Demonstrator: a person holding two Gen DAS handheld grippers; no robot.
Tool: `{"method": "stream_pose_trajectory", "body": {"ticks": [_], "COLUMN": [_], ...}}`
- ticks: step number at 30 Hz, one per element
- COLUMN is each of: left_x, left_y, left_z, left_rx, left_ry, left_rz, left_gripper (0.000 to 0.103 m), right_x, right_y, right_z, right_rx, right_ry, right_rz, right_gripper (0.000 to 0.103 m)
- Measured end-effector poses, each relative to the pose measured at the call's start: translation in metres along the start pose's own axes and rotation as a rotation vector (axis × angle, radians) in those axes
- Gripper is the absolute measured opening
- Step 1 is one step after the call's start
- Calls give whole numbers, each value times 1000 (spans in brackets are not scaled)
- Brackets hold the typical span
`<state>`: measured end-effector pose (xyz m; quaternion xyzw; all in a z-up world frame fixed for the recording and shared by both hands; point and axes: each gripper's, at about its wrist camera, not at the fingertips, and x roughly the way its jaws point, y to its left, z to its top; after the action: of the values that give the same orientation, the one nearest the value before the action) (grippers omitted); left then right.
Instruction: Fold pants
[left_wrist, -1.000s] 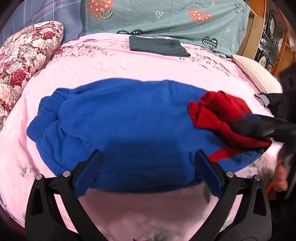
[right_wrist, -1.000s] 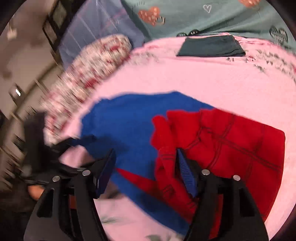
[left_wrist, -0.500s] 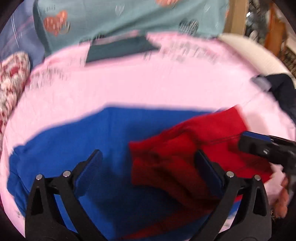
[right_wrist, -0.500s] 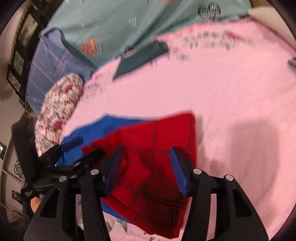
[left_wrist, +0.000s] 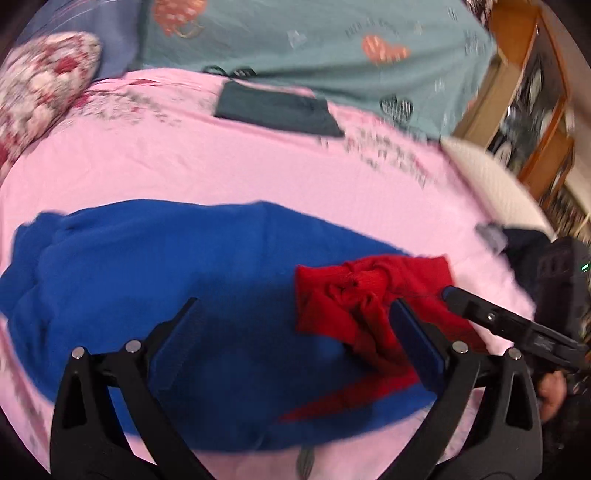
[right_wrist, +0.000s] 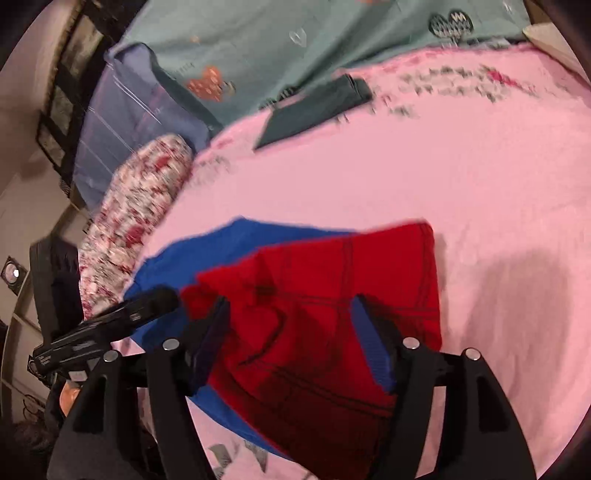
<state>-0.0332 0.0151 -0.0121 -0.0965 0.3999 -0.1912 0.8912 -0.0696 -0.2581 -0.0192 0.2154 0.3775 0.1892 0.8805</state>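
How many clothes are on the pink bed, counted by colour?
Blue: 1, the blue pants
Red: 1, the red garment lying on the blue pants
Dark green-grey: 1, the folded garment near the pillows
Dark navy: 1, the crumpled garment at the bed's edge
Total: 4

Left claw hangs spread over blue pants on the bed, red garment (bunched) atop them.
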Motion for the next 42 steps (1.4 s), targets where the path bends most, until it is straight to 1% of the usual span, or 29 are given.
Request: {"method": "stream_pose_trajectory", "body": {"ticks": [2, 3, 4, 5, 6, 8, 9, 10, 11, 13, 15, 17, 19, 21, 23, 25, 26, 27, 28, 29, 30, 31, 33, 37, 38, 40, 41, 42], "left_x": [-29, -44, -54, -60, -66, -66, -63, -61, -58, -57, -51, -44, -38, -31, -28, -25, -23, -22, -20, -20, -20, -22, -28, -43, -45, -51, -53, -54], "left_y": [24, 42, 59, 72, 91, 121, 138, 150, 159, 164, 165, 168, 170, 171, 172, 169, 165, 164, 163, 166, 167, 166, 158, 121, 111, 79, 65, 42], "left_z": [-7, -12, -17, -20, -25, -32, -36, -39, -40, -34, -29, -23, -17, -10, -8, -4, -3, -3, -4, -7, -9, -9, -8, 5, 8, 16, 19, 23], "left_rx": [-84, -146, -204, -249, -316, -416, -494, -557, -600, -614, -620, -630, -630, -625, -618, -605, -581, -566, -557, -565, -570, -561, -522, -369, -332, -227, -183, -116], "left_ry": [-59, -90, -107, -113, -109, -73, -47, -35, -29, -44, -39, -41, -49, -59, -60, -62, -57, -45, -32, -28, -30, -38, -58, -116, -124, -141, -147, -155], "left_rz": [19, 58, 102, 131, 165, 192, 172, 125, 92, 75, 54, 55, 57, 67, 85, 110, 114, 112, 118, 102, 89, 91, 98, 115, 115, 103, 95, 79], "left_gripper": [101, 101, 101, 101, 101, 101, 101, 101, 101, 101, 101, 101, 101, 101, 101, 99, 88, 56, 40, 18, 18, 18, 16, 12, 12, 12, 11, 11], "right_x": [-8, -7, -4, 0, 6, 17, 22, 26, 33, 38, 34, 34, 34, 34, 35, 35, 35, 35, 35, 35, 35, 36, 35, 32, 26, 11, -1, -13], "right_y": [13, 21, 33, 46, 56, 76, 81, 83, 83, 76, 57, 43, 42, 49, 53, 52, 50, 49, 49, 49, 49, 49, 49, 45, 44, 38, 32, 25], "right_z": [3, 6, 9, 11, 14, 10, 7, 5, 0, 3, 8, 10, 11, 9, 8, 8, 9, 9, 9, 8, 9, 9, 9, 10, 11, 14, 17, 21], "right_rx": [-54, -82, -120, -162, -205, -296, -329, -349, -364, -332, -237, -173, -165, -192, -216, -208, -201, -195, -191, -192, -193, -194, -192, -167, -158, -132, -102, -68], "right_ry": [-82, -102, -109, -105, -98, -96, -98, -96, -77, -45, -62, -60, -57, -54, -46, -46, -48, -49, -50, -49, -47, -46, -46, -73, -100, -156, -185, -205], "right_rz": [-5, -16, -18, -7, -1, 19, 34, 42, 46, 78, 98, 97, 99, 105, 107, 107, 106, 105, 103, 102, 101, 100, 100, 97, 98, 101, 111, 108], "right_gripper": [82, 85, 85, 85, 85, 85, 85, 85, 85, 85, 86, 86, 86, 86, 86, 86, 86, 86, 86, 86, 86, 86, 86, 86, 86, 86, 86, 86]}}
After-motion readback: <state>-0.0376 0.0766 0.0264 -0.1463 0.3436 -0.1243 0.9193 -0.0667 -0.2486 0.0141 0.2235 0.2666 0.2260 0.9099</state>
